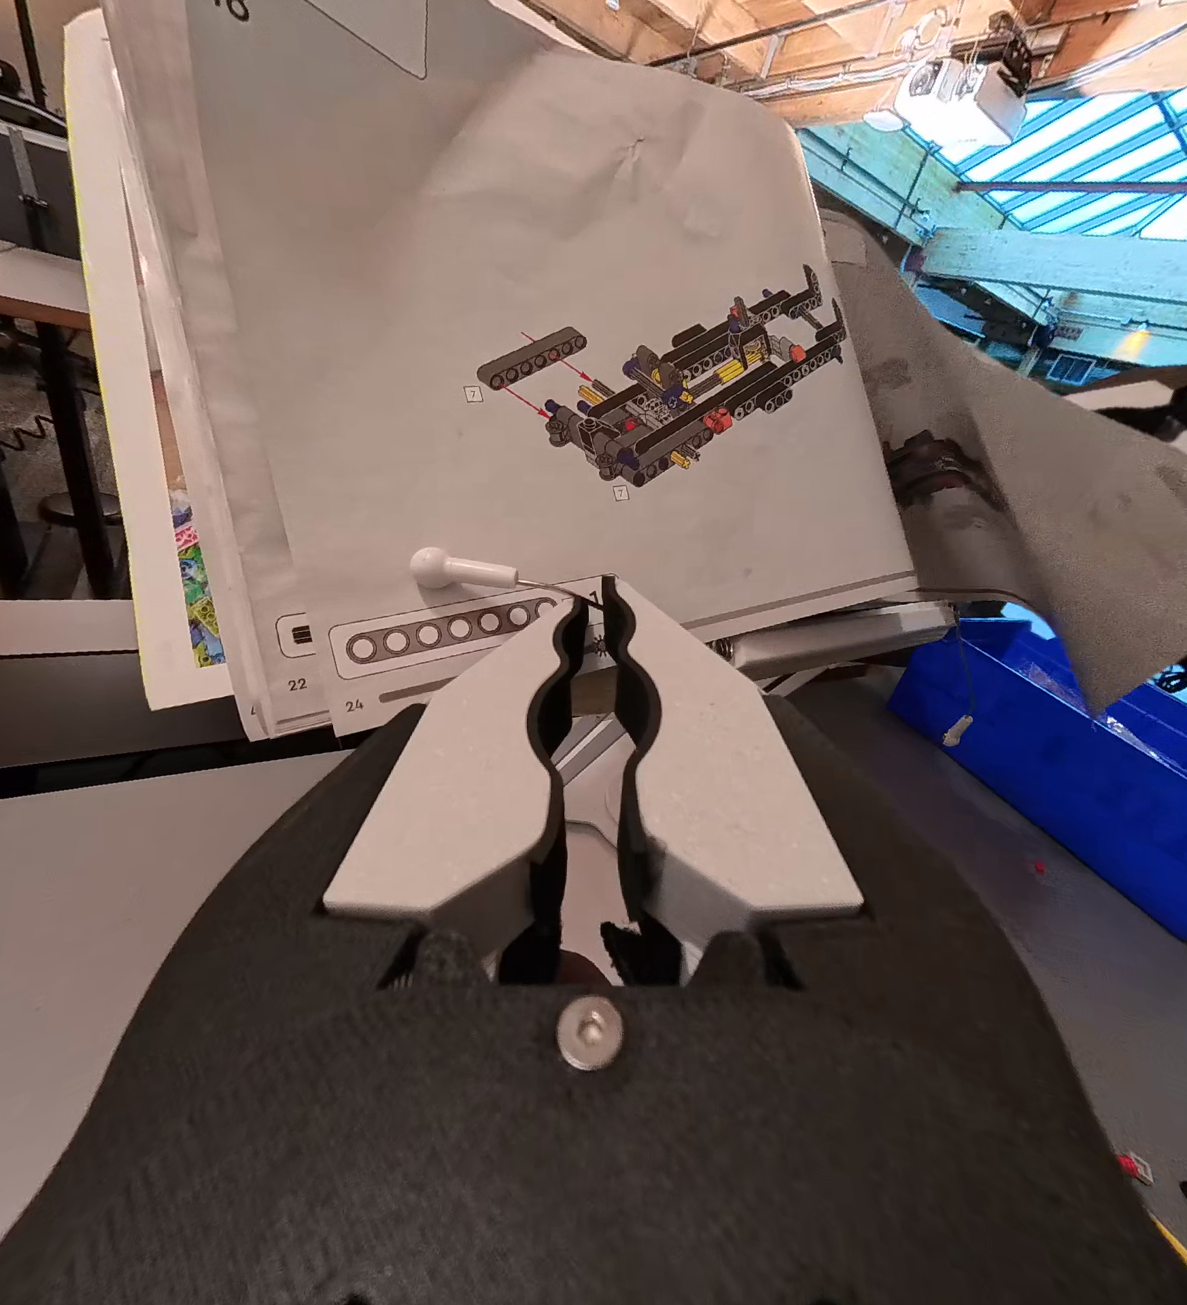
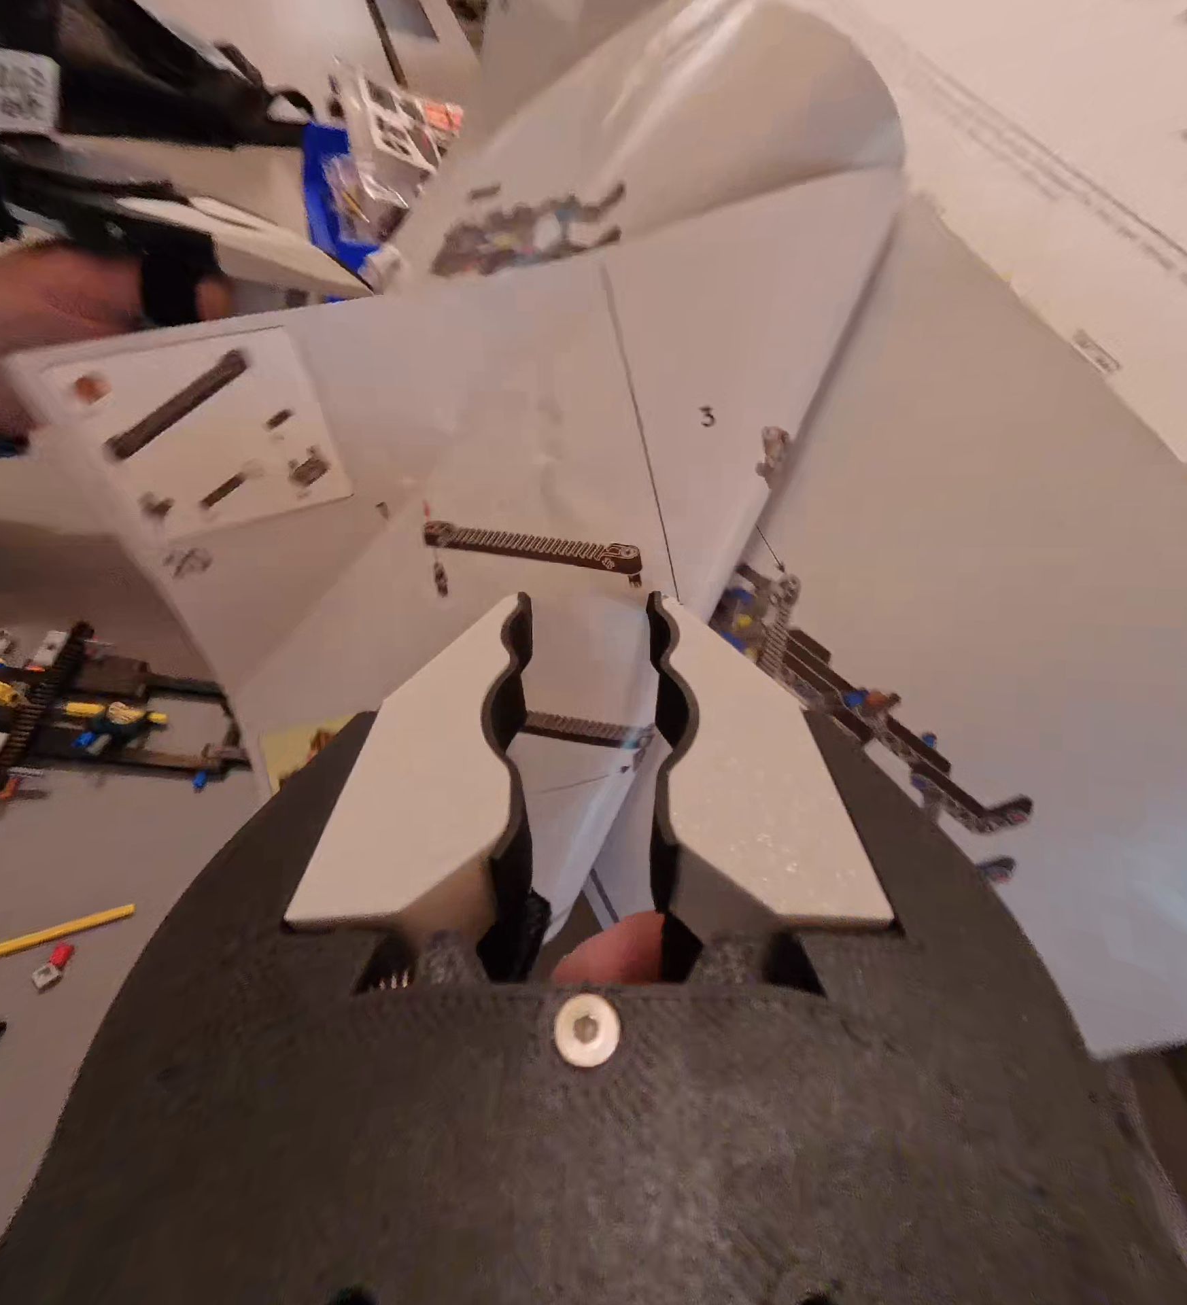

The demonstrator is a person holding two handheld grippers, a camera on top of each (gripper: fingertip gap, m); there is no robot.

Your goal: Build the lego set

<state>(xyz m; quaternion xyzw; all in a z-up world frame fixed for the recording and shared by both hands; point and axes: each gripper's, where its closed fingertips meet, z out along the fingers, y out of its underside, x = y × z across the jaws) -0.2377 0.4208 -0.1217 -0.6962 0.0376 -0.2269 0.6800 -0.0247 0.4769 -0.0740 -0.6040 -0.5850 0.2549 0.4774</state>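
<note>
1. The left claw sits at the centre of the left wrist view with its tips nearly together, apparently pinching the thin wire of the page holder at the lower edge of the instruction booklet; whether it truly grips the wire I cannot tell.
2. The right claw, mid-frame in the right wrist view, stands apart with nothing held, its tips close against a loose, curling booklet page.
3. Outward: the booklet stands propped on the bench, a blue bin at the right of the left view.
4. The task's thing, the part-built lego chassis, lies on the bench at the left edge of the right view, with a yellow axle and small loose parts below it.
5. Judgement: this is a page-turning step, not assembly. The next move calls for laying the page flat and pinning it under the holder, then fetching the pictured beam.
</note>
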